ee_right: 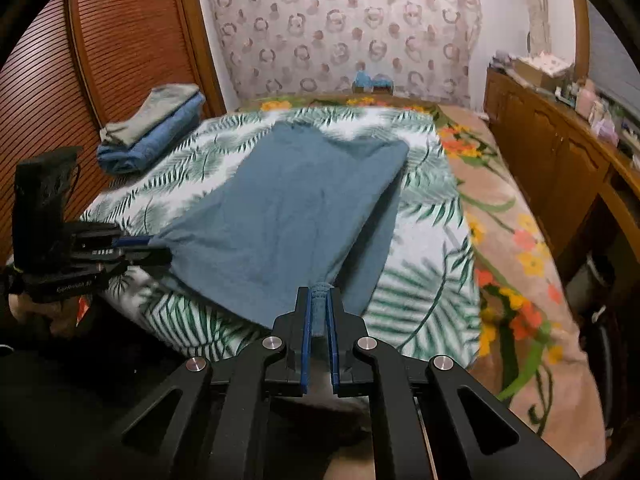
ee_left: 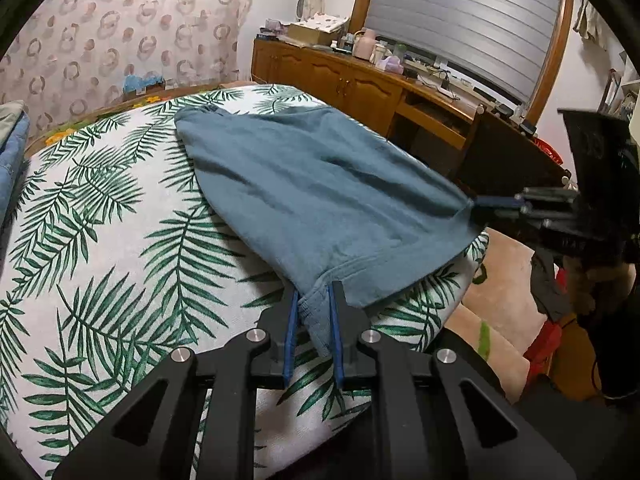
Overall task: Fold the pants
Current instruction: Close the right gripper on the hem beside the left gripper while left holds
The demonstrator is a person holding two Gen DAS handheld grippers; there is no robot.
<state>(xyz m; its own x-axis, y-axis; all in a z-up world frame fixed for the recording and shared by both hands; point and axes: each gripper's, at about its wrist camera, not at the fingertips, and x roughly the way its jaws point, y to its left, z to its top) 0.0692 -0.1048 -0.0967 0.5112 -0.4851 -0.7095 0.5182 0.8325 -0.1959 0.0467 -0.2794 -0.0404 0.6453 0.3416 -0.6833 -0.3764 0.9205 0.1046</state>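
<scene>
The blue-grey pants lie spread on a palm-leaf sheet on the bed; they also show in the right wrist view. My left gripper is shut on the near waistband corner. My right gripper is shut on the other waistband corner. Both corners are lifted a little off the sheet, and the cloth is stretched between them. The right gripper shows at the right in the left wrist view, and the left gripper shows at the left in the right wrist view.
A stack of folded clothes sits at the bed's far left by a wooden slatted door. A wooden sideboard with clutter runs along the right. A floral blanket covers the bed's right side.
</scene>
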